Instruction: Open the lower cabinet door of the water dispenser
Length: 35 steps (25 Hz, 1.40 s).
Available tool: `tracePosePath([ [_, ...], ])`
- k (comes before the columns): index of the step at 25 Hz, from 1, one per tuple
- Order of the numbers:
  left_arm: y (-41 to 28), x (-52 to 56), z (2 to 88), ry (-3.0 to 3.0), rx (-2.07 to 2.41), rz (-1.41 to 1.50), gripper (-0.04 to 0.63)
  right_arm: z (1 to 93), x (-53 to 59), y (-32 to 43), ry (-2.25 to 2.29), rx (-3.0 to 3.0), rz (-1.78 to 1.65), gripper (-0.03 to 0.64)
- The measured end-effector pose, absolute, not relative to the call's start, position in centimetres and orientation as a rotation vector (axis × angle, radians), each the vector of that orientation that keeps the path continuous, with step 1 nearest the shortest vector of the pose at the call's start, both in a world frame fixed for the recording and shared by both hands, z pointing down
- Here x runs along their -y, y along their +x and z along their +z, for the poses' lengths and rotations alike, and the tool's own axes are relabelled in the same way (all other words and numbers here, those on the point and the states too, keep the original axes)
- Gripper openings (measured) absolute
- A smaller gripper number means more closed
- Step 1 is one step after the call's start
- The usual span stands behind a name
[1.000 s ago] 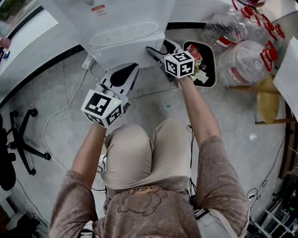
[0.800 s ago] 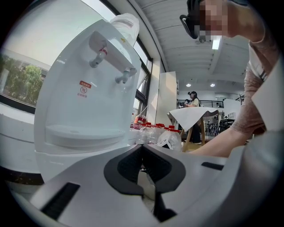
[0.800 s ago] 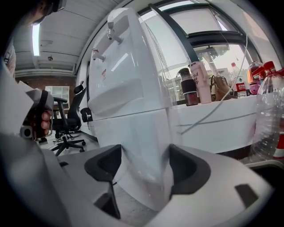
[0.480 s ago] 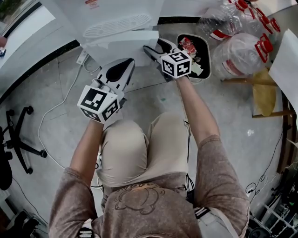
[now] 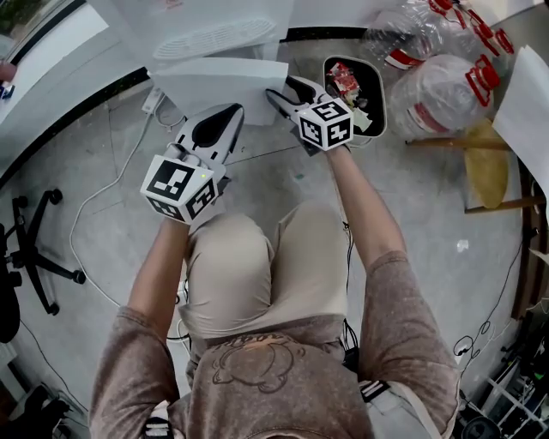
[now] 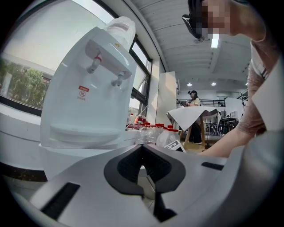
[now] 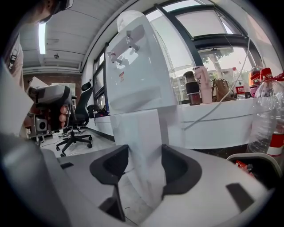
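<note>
Swung further out than a second ago, the lower cabinet door (image 5: 225, 84) of the water dispenser (image 5: 214, 21) stands edge-on in the right gripper (image 5: 286, 89), whose jaws have just been closing and now clamp it. Best to keep that grip firm and follow the hinge's arc. Right arm reaches forward, tipped slightly down; the left gripper (image 5: 227, 116), jaws together and empty, points level nearby.

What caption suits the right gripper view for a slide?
Right gripper, jaws just closing, clasps the edge of the open lower cabinet door of the water dispenser.
</note>
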State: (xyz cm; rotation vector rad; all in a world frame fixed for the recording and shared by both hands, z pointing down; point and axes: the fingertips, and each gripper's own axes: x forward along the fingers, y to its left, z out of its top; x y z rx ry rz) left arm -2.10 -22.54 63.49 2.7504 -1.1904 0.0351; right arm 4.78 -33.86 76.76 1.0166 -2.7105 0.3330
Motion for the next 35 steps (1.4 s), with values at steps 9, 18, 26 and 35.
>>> tracePosePath([
  [9, -2.1, 21.3, 63.2, 2.745, 1.205, 0.032, 0.017, 77.0, 31.1, 4.9, 0.929, 2.69, 0.265, 0.187],
  [18, -2.3, 20.1, 63.2, 2.729, 1.203, 0.028, 0.017, 76.9, 28.3, 4.4, 0.851, 2.718, 0.276, 0.178],
  [26, -2.9, 19.3, 63.5, 2.726, 1.211, 0.043, 0.017, 77.0, 25.2, 3.5, 0.74, 2.736, 0.262, 0.17],
  [35, -3.3, 18.6, 63.1, 2.733, 1.223, 0.047, 0.017, 77.1, 22.8, 2.6, 0.598, 2.764, 0.282, 0.14],
])
